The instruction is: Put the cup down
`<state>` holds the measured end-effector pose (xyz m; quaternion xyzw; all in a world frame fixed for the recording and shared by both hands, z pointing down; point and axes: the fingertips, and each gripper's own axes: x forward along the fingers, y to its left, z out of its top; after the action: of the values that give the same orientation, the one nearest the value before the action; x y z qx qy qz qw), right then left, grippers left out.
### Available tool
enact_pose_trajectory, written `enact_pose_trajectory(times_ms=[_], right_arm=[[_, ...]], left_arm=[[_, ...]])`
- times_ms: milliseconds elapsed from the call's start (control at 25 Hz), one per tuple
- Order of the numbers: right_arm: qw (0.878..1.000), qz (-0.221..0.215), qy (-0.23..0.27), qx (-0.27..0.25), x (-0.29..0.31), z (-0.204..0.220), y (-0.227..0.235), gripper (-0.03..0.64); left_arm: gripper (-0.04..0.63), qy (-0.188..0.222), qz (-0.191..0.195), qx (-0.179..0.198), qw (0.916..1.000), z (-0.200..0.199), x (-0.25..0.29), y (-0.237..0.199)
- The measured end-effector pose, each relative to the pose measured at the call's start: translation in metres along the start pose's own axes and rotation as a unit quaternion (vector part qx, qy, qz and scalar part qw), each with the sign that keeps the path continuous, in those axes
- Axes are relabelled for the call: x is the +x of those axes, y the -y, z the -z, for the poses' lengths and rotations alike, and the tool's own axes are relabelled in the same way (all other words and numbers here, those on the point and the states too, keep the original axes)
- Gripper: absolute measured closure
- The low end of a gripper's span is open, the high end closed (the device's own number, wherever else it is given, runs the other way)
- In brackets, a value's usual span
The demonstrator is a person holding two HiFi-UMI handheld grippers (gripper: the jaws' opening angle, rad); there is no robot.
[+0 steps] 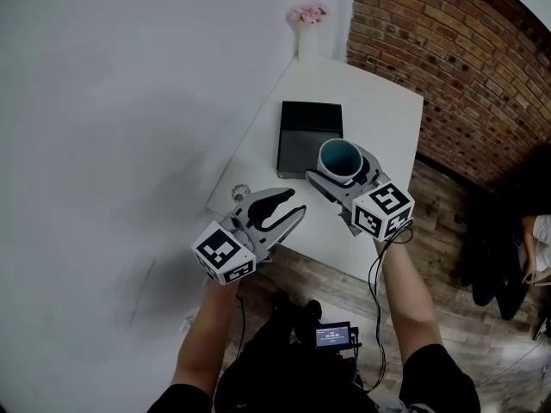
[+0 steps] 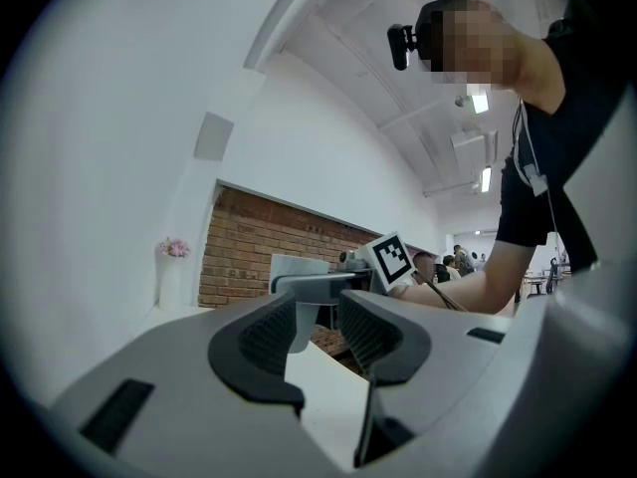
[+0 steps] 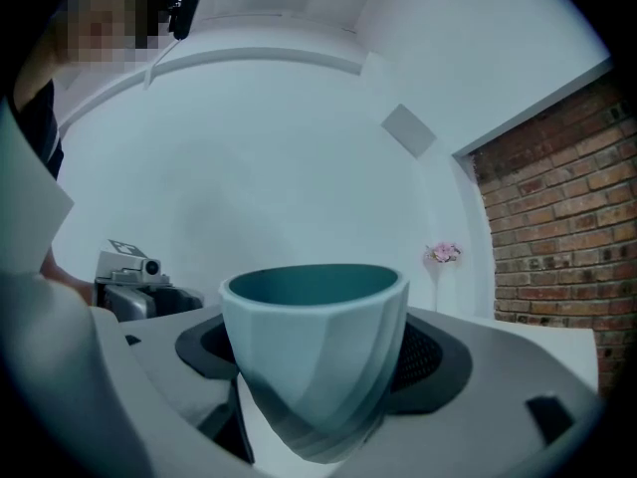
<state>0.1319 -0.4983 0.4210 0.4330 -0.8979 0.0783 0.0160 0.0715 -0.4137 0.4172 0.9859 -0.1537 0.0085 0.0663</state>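
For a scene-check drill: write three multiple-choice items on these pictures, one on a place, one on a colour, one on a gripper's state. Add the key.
1. Where does the vase stand?
A. at the table's far corner
B. at its near edge
C. in a gripper

2. What colour is the cup?
A. red
B. teal
C. yellow

3. The left gripper is:
A. shut on the cup
B. shut on the vase
C. open, empty

Key:
1 A: the head view shows it at the far corner.
2 B: it is teal, clamped in the right gripper.
3 C: its pads stand apart with nothing between them.
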Motion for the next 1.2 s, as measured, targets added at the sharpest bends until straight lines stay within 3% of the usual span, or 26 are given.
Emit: enact_pose_trajectory(times_ms=[480,840,1200], right_arm=[[1.0,0.026,0.006,-0.001,0.079,0.016,0.058,0.213],[0.996,0.067,0.024,0.051,0.133,0.033,0.117,0.213],[0.995,0.094,0.005,0.029,0.177,0.059,0.145,0.213]], left_arm=[[0.454,-0.001,-0.025,-0.011,0.9996,0.022,-0.002,-0.056],[0.454,0.013,-0.048,-0.02,0.9986,0.04,0.004,-0.095],[0.454,0.012,-0.066,-0.03,0.9973,0.059,-0.001,-0.129]])
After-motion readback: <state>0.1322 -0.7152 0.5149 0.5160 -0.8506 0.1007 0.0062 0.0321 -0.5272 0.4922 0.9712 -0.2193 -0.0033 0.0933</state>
